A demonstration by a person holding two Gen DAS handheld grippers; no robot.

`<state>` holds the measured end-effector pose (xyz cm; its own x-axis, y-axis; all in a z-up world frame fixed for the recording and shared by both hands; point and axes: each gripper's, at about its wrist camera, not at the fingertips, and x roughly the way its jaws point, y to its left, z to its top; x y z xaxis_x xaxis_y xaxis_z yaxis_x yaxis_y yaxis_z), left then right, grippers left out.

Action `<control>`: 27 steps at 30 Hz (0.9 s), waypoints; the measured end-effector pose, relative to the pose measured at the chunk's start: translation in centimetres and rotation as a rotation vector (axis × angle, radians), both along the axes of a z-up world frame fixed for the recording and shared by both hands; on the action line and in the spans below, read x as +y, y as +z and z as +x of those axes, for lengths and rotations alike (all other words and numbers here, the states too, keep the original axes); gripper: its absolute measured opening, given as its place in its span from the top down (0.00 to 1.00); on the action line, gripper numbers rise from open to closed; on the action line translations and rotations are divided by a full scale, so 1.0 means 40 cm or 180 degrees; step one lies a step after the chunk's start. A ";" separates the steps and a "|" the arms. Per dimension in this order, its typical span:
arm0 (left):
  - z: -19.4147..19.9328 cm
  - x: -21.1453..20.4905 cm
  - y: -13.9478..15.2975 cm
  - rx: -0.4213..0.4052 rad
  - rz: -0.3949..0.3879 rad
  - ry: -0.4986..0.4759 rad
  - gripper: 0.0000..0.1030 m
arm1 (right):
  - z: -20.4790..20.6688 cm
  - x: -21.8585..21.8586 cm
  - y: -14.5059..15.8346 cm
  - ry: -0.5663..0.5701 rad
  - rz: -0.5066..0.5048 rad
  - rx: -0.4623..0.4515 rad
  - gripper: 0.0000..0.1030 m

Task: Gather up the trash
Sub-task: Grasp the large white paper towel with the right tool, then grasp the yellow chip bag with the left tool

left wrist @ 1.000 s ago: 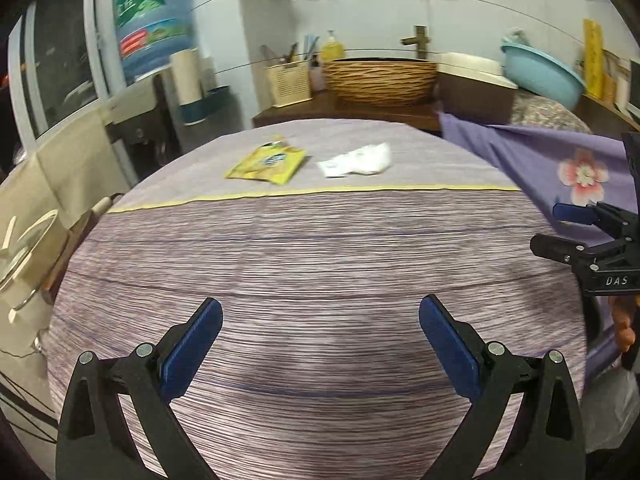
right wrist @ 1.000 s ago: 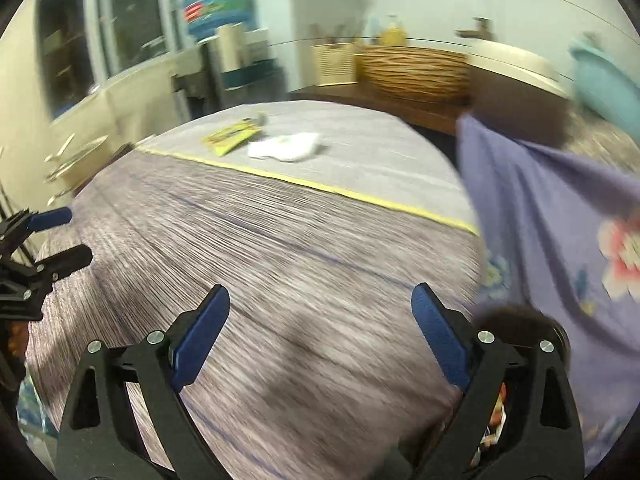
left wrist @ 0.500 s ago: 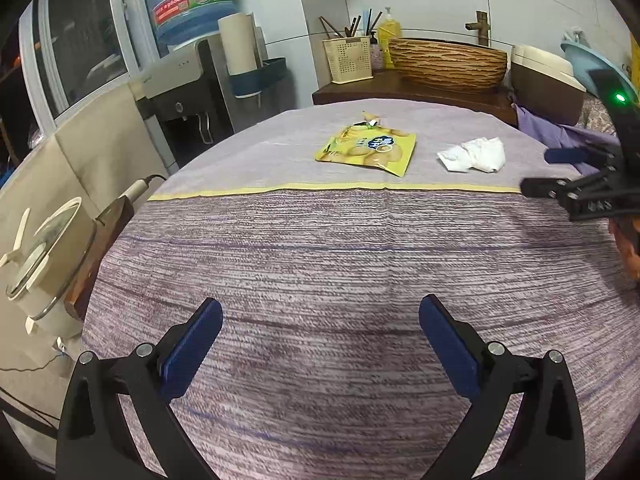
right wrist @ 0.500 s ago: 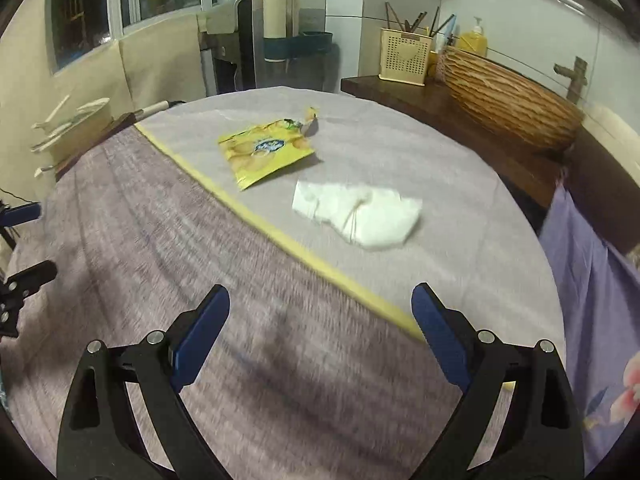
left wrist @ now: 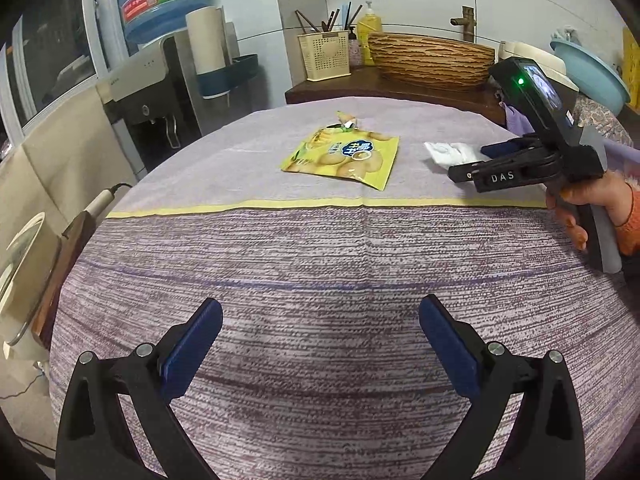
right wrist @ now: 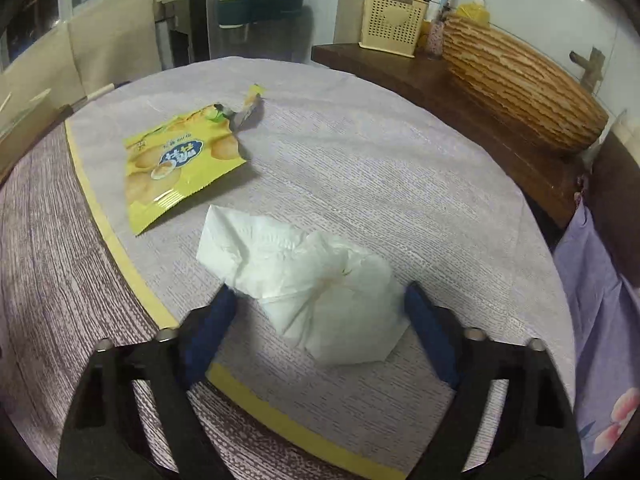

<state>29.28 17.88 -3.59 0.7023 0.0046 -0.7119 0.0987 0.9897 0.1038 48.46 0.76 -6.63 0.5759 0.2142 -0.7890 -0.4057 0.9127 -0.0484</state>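
Right claw [right wrist: 316, 312]: closing, crumpled white paper tissue [right wrist: 308, 276] between its pads | left claw [left wrist: 320, 344]: wide open, empty

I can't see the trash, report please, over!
Right tool closing around white tissue, not gripping. Left tool open, empty. Yellow snack bag waiting. Nothing blocking.

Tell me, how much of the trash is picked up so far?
None yet. The right gripper is closing around the crumpled white tissue, not yet pinching it. The yellow snack wrapper lies untouched on the tablecloth; the left gripper is open, empty.
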 end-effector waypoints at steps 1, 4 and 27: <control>0.005 -0.002 -0.001 0.0001 -0.0014 -0.0003 0.05 | 0.000 -0.002 0.002 -0.0007 0.0043 0.0016 0.40; 0.018 -0.005 -0.006 0.0016 -0.0059 0.0013 0.05 | -0.010 -0.007 0.011 -0.0069 -0.0004 -0.0038 0.69; 0.424 -0.241 -0.060 0.0279 0.0185 0.0015 0.05 | -0.333 -0.152 0.111 0.0104 0.0391 -0.0297 0.80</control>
